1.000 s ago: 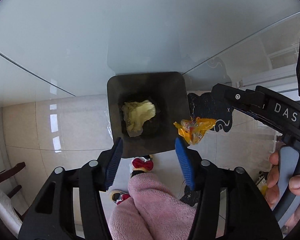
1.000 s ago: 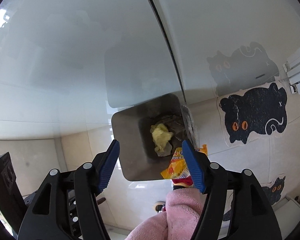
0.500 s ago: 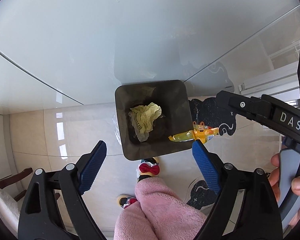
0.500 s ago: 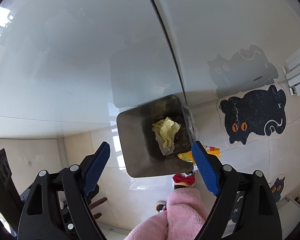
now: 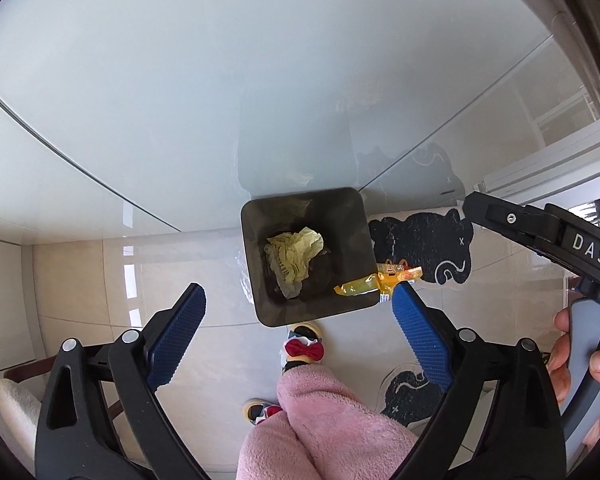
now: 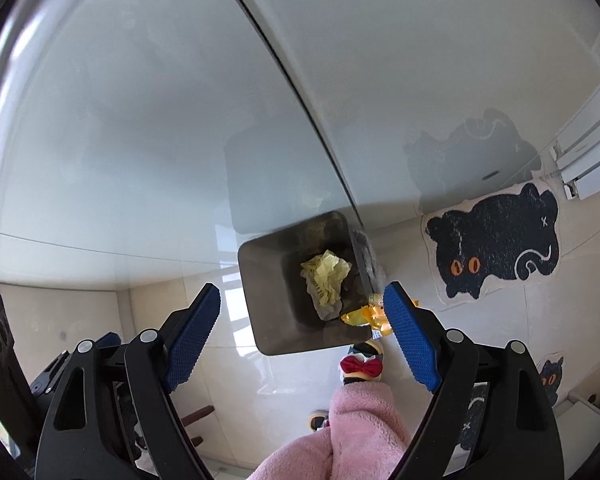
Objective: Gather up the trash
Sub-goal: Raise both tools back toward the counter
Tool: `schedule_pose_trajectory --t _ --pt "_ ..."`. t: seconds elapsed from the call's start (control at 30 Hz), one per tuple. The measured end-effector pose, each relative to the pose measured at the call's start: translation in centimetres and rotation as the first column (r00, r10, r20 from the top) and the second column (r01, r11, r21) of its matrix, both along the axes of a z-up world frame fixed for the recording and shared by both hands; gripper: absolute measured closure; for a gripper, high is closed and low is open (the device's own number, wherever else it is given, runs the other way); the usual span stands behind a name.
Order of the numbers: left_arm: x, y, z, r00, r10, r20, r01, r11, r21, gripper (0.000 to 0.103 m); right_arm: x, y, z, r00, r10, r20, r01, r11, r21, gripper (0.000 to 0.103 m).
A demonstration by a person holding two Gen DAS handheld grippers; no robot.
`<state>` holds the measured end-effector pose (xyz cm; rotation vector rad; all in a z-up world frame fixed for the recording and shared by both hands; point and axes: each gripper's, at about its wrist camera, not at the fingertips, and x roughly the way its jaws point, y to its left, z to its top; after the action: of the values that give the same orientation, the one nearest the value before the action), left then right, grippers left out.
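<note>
Below both grippers, on the tile floor under the glass table edge — inventory, L to R:

- Left gripper (image 5: pixel 298 332): jaws wide, have just been opening; nothing between the pads. Points steeply down over the bin.
- Bin (image 5: pixel 256 272): dark, square mouth, upright on floor, partly tucked under the table (image 5: pixel 180 80).
- Crumpled yellow paper (image 5: pixel 294 254): inside bin, near middle, fully in.
- Orange snack wrapper (image 5: pixel 376 282): long axis runs roughly L–R, draped across the bin's right rim near the front corner; one end over the inside, other end hanging outside. Not fully in, by the look of it.
- Right gripper (image 6: pixel 302 334): jaws wide, recently opened; nothing pinched. Wrapper (image 6: pixel 370 316) sits just beside its right pad, not gripped.
- Cat-shaped mat (image 6: pixel 496 244): floor, right of bin.

Judgement: wrapper lies toward the right-hand pad of each gripper; right gripper looks nearer. A nudge leftward, across the rim, should tip it in.
</note>
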<state>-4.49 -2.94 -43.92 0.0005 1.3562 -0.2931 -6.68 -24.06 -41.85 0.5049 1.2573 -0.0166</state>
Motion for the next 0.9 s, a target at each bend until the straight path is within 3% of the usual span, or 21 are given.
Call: schedule_pose_trajectory --t 0.33,0.47,0.57,0.7,0.9 --pt "0.2 1.0 12.1 0.974 -0.007 0.227 0.014 1.000 -0.026 0.010 -0.9 -2.5 13.6 0.969 0.003 0.246 0.009 0.999 -0.049 0.018" --pt "0.3 1.7 16.8 0.947 0.020 0.321 -0.003 0.999 -0.052 0.010 -1.2 -2.6 18.4 0.938 -0.003 0.347 0.032 0.996 -0.077 0.014" --pt "0.7 2.2 20.4 0.917 0.039 0.397 -0.017 0.998 -0.058 0.010 -1.0 -2.4 21.7 0.906 -0.003 0.424 0.056 0.992 -0.113 0.005" --pt "2.1 3.2 24.1 0.881 0.068 0.468 -0.050 0.997 -0.051 0.009 1.2 -1.7 24.3 0.882 0.023 0.471 0.049 0.989 -0.141 0.005" --pt "5.0 4.8 26.3 0.851 0.109 0.514 -0.113 0.993 -0.024 0.009 4.7 -1.4 25.9 0.876 0.027 0.482 0.036 0.992 -0.122 0.005"
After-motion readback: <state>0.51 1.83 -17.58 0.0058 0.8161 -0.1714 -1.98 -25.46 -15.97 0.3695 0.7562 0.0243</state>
